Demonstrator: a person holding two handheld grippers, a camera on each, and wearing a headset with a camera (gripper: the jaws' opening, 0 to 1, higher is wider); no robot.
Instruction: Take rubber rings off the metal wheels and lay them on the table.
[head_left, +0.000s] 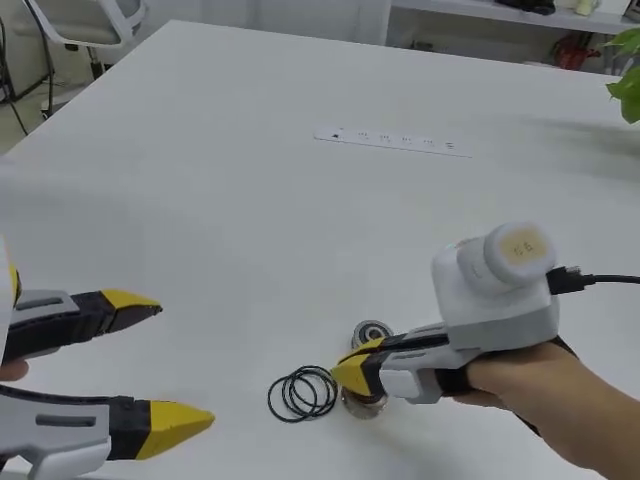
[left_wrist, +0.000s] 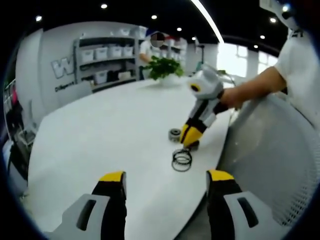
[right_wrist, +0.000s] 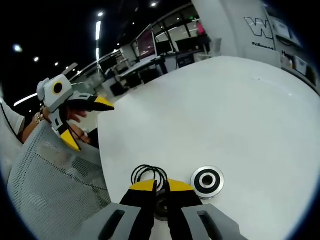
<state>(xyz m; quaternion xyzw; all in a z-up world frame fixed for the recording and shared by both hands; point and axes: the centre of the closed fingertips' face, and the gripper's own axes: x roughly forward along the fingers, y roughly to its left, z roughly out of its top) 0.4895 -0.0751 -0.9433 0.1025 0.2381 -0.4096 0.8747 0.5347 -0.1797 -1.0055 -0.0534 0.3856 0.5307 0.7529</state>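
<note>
My right gripper (head_left: 352, 372) (right_wrist: 161, 184) rests low near the table's front edge, jaws nearly together on a metal wheel (head_left: 365, 402) (right_wrist: 161, 210) that shows in the narrow gap between them. A second metal wheel (head_left: 372, 332) (right_wrist: 207, 181) lies flat just beyond it. Several loose black rubber rings (head_left: 302, 392) (right_wrist: 148, 175) (left_wrist: 181, 160) overlap in a small pile on the table, left of the held wheel. My left gripper (head_left: 186, 364) (left_wrist: 166, 176) hovers open and empty well to the left of the pile. From the left gripper view the right gripper (left_wrist: 190, 135) stands over the wheels.
The white table (head_left: 250, 180) stretches far ahead, with a flat white power strip (head_left: 392, 141) set into it at mid distance. A green plant (head_left: 628, 85) sits at the far right. A white mesh chair (left_wrist: 280, 160) stands close to the table's near edge.
</note>
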